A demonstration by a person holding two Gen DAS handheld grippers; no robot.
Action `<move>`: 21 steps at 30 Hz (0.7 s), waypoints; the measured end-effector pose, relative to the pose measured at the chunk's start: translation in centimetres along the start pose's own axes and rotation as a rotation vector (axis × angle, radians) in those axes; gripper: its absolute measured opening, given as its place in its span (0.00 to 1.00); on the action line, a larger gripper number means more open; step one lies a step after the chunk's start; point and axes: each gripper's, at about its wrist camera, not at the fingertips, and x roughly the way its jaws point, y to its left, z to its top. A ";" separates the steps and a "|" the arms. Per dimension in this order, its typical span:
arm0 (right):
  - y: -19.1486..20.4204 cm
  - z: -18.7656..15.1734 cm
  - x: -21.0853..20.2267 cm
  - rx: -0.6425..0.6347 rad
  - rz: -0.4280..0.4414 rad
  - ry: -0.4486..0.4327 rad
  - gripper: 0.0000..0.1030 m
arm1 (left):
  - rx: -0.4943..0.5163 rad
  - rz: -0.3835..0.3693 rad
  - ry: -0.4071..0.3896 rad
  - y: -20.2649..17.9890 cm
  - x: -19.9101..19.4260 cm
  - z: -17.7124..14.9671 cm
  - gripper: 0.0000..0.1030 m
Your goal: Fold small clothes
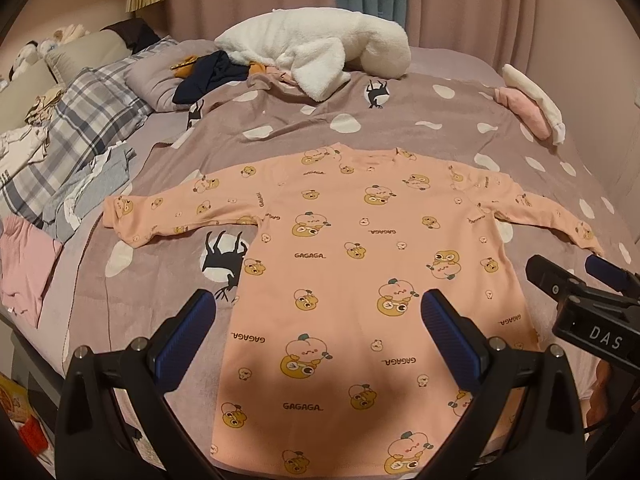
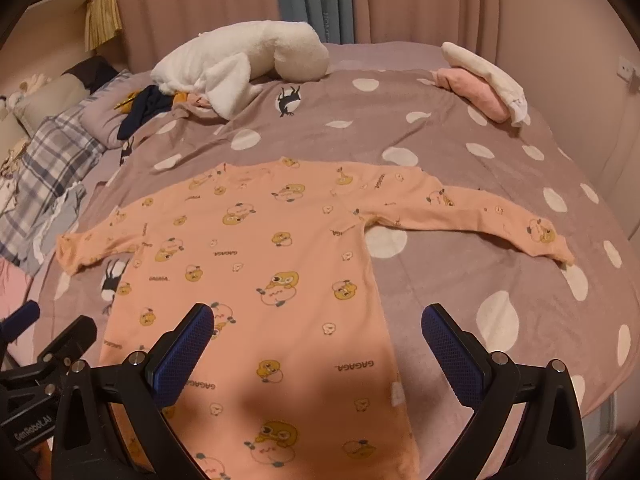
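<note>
Two grippers are hovering over a bed, each with black plastic arms ending in blue ribbed pads. The left gripper (image 1: 318,320) is hanging above the lower body of a peach long-sleeved top (image 1: 360,280), its jaws spread wide and holding nothing. The right gripper (image 2: 318,330) is hanging above the same garment's right edge, its jaws likewise standing wide apart and empty; its black frame is also showing at the right side of the left wrist view.

The top is lying flat and smooth in the middle of the bed, neckline pointing away, both sleeves stretching outward to the sides. Its soft knit fabric is carrying a print of round cartoon figures and the word "GAGAGA".

Under it a mauve duvet cover (image 1: 400,120) with white blobs and black deer silhouettes is spreading across the mattress. A fluffy white fleece garment (image 1: 320,46) is lying bunched near the far edge, with a dark navy cloth (image 1: 208,76) beside it. A folded pink and white stack (image 2: 484,80) is sitting at the far right. A plaid pillow (image 1: 80,120) is resting on the left.
</note>
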 end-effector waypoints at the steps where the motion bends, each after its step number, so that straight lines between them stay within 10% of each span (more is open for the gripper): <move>1: 0.1 0.0 0.0 -0.003 0.000 -0.002 1.00 | -0.005 0.001 0.002 0.1 0.0 0.0 1.00; 13: -1.9 0.5 0.9 0.013 0.005 -0.018 1.00 | -0.036 -0.006 0.012 0.9 0.5 0.2 1.00; 21: -13.7 1.5 4.0 0.322 0.090 0.070 1.00 | -0.077 -0.013 0.044 1.5 1.5 0.7 1.00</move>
